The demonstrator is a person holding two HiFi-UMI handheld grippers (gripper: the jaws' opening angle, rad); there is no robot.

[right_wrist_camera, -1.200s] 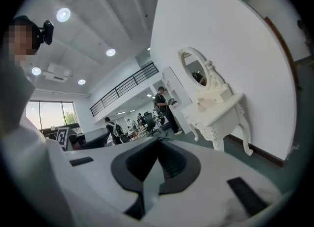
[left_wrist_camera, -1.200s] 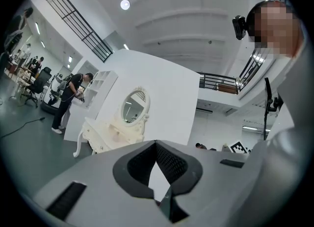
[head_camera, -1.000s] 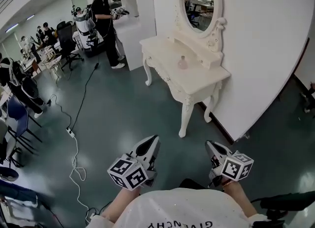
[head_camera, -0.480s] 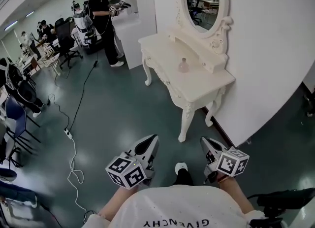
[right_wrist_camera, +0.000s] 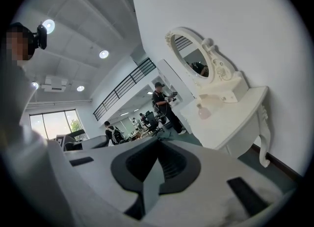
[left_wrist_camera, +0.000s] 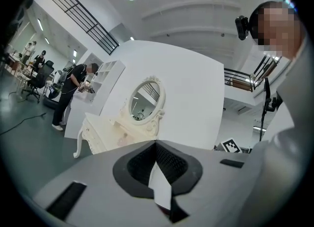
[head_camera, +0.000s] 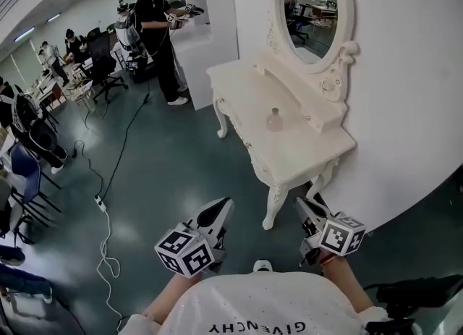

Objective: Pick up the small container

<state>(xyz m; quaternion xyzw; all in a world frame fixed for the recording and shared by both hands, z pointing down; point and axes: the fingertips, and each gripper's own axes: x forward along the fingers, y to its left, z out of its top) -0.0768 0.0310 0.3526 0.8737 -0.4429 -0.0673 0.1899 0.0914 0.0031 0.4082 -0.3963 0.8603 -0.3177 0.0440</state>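
Note:
The small container [head_camera: 274,119] is a pinkish glass bottle standing on the white dressing table [head_camera: 304,154], in front of its raised back shelf. In the right gripper view the small container [right_wrist_camera: 202,112] shows far ahead on the dressing table [right_wrist_camera: 235,118]. Both grippers are held low in front of the person's body, well short of the table. The left gripper [head_camera: 225,202] is shut with nothing in it, and the left gripper [left_wrist_camera: 156,145] shows its jaws meeting in its own view. The right gripper [head_camera: 300,202] is also shut and holds nothing, its jaws closed tight in the right gripper view [right_wrist_camera: 158,141].
An oval mirror [head_camera: 312,9] rises behind the table against the white wall. A person in black [head_camera: 160,31] stands at a white shelf unit [head_camera: 197,40] beyond. A cable with a power strip [head_camera: 100,202] runs over the green floor at left, near chairs and seated people.
The dressing table and container have come nearer and shifted right in the head view as the person steps forward. Both grippers stay shut in the same place before the body.

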